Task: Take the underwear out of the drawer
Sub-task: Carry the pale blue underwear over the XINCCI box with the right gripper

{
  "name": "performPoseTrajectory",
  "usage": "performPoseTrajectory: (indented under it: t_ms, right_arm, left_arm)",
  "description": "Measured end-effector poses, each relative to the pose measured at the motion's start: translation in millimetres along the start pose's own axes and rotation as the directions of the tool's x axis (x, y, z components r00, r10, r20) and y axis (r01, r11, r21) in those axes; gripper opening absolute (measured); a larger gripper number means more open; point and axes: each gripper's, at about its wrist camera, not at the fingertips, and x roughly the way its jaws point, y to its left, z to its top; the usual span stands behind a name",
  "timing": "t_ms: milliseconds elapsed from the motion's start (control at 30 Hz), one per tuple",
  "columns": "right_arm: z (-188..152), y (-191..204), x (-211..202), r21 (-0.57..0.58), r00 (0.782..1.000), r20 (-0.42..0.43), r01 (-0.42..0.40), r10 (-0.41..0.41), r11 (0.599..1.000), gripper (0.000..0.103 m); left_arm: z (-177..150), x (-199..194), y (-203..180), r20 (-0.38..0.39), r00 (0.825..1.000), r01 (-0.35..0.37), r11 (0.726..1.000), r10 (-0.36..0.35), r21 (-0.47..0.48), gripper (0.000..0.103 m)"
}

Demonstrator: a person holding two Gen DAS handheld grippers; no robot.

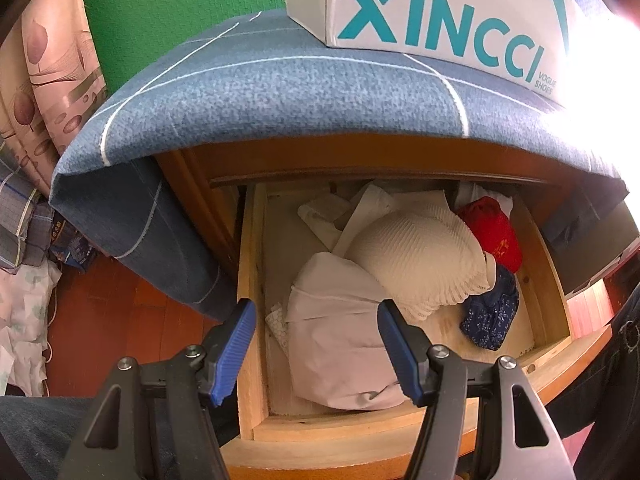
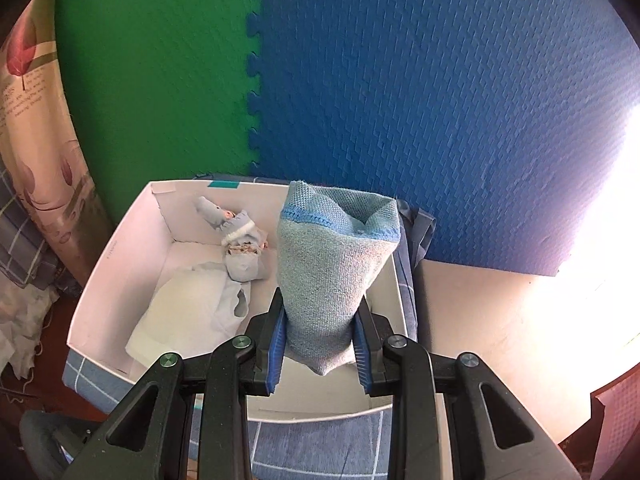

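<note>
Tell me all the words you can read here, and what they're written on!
"XINCCI": big teal letters on the side of the white shoe box on the blue checked cloth.
"VOGUE SHOES": small teal print beside it on that box.
Small dark print on the flowered curtain: too blurred to read.
Gold mark on the red cloth in the drawer: unreadable.

The drawer point(image 1: 252, 280) is pale bare wood, matt. The white bra point(image 1: 420, 256) in it is ribbed cloth. The light blue underwear point(image 2: 332, 276) is coarse knit; the white box point(image 2: 120, 264) is smooth cardboard, and the wall mats point(image 2: 400, 80) are textured foam.
</note>
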Motion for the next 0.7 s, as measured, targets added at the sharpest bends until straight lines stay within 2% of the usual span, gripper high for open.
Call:
performPoseTrajectory:
  t_ms: [333, 700]
  right_arm:
    - [8, -3, 30, -0.004, 0.999, -0.037, -0.02, 0.02, 1.0, 0.027]
    - [12, -2, 62, -0.021, 0.996, -0.092, 0.0, -0.001, 1.0, 0.027]
  left_arm:
    - [-5, 6, -14, -0.024, 1.0, 0.008, 1.0, -0.007, 0.026, 0.065]
    - [-9, 10, -18, -0.055, 0.997, 0.061, 0.998, -0.06, 0.008, 0.064]
